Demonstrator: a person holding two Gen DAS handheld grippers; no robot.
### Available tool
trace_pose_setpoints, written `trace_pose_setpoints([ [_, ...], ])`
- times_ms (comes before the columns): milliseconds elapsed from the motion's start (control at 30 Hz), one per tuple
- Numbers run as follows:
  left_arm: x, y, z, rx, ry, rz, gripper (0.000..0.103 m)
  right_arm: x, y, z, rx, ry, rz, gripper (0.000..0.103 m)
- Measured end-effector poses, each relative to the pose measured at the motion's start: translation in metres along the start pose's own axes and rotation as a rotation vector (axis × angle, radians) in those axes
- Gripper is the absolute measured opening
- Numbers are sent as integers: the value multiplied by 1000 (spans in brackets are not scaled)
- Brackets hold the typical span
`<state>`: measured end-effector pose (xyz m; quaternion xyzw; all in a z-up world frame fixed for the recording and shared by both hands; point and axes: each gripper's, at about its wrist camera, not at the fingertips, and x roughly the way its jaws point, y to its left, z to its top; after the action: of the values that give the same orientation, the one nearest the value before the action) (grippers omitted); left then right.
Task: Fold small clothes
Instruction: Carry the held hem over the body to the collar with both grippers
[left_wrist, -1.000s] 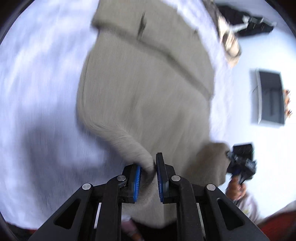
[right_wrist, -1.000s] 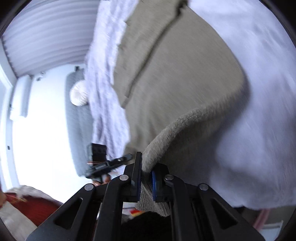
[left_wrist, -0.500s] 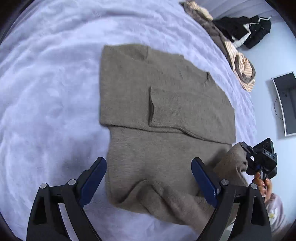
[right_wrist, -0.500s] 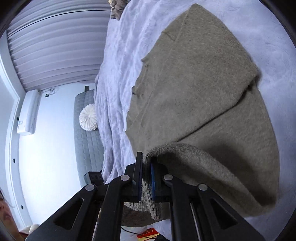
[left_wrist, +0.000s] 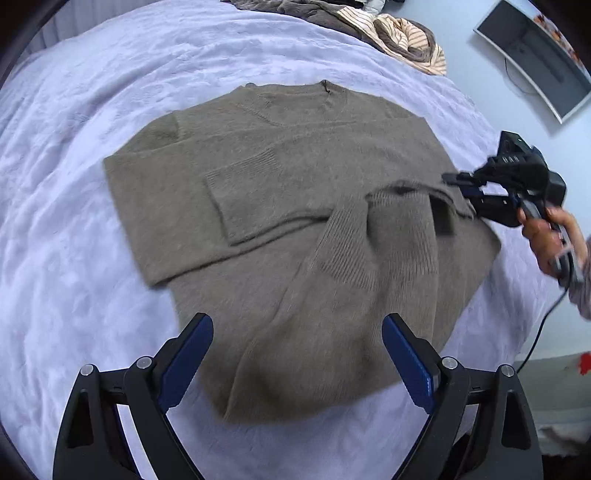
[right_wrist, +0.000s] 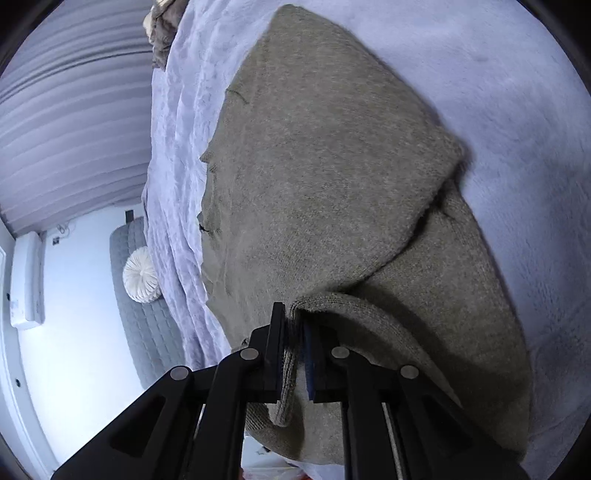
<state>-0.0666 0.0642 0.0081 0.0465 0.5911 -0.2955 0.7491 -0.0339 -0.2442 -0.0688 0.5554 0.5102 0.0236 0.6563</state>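
A taupe knit sweater (left_wrist: 295, 206) lies flat on the pale lilac bedspread (left_wrist: 74, 184), neckline at the far side, one sleeve folded across the chest. My left gripper (left_wrist: 297, 354) is open and empty, raised above the sweater's near hem. My right gripper (right_wrist: 293, 343) is shut on the ribbed hem of the sweater (right_wrist: 332, 184) and holds that fold lifted over the body. In the left wrist view the right gripper (left_wrist: 476, 188) shows at the sweater's right side, pulling the ribbed edge (left_wrist: 388, 236) inward.
A pile of other clothes (left_wrist: 399, 33), some striped, lies at the far edge of the bed. A monitor (left_wrist: 535, 55) stands beyond the bed on the right. A grey quilted couch with a round white cushion (right_wrist: 142, 269) sits past the bed's edge.
My left gripper has let go of the sweater, opened wide and pulled back. My right gripper keeps its hold and has carried the hem further over the sweater's body.
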Motion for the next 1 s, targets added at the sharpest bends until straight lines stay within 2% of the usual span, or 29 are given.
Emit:
trace_pose_setpoints([
  [33,8,3,7,-13,9,-19,93,-3,13,-2,-70,-4,-61,19],
  [67,19,3,16,-29,24,-38,93,-8,29,-6,-169,-21,-136,32],
  [100,29,3,24,-41,39,-49,93,-11,44,-11,-277,-37,-213,51],
  [133,37,2,30,-46,51,-63,93,-15,55,-15,-364,-48,-271,58],
  [200,52,0,40,-26,79,-104,93,-15,81,-29,-604,-76,-443,60],
  [300,72,-8,51,14,112,-112,93,-8,93,-48,-851,-78,-634,60],
  [400,80,-16,57,29,131,-136,92,-3,88,-51,-919,-38,-651,60],
  [433,81,-18,58,34,132,-140,88,3,90,-47,-922,-35,-643,60],
  [467,83,-20,59,41,136,-145,74,9,90,-41,-920,-35,-632,60],
  [500,86,-21,59,45,152,-149,64,17,89,-34,-903,-27,-619,60],
  [567,93,-22,58,57,190,-131,18,34,81,-19,-828,20,-599,59],
  [633,91,-20,56,44,181,-149,17,46,77,-20,-804,66,-586,29],
  [667,84,-17,55,27,160,-160,17,49,80,-25,-839,63,-613,6],
  [767,59,-5,49,-34,86,-151,17,35,92,-49,-935,7,-649,6],
  [867,26,13,47,-114,2,-133,17,9,103,-58,-934,-79,-644,6],
  [1000,-14,34,63,-174,-114,-59,17,-26,126,-51,-922,-237,-651,6],
])
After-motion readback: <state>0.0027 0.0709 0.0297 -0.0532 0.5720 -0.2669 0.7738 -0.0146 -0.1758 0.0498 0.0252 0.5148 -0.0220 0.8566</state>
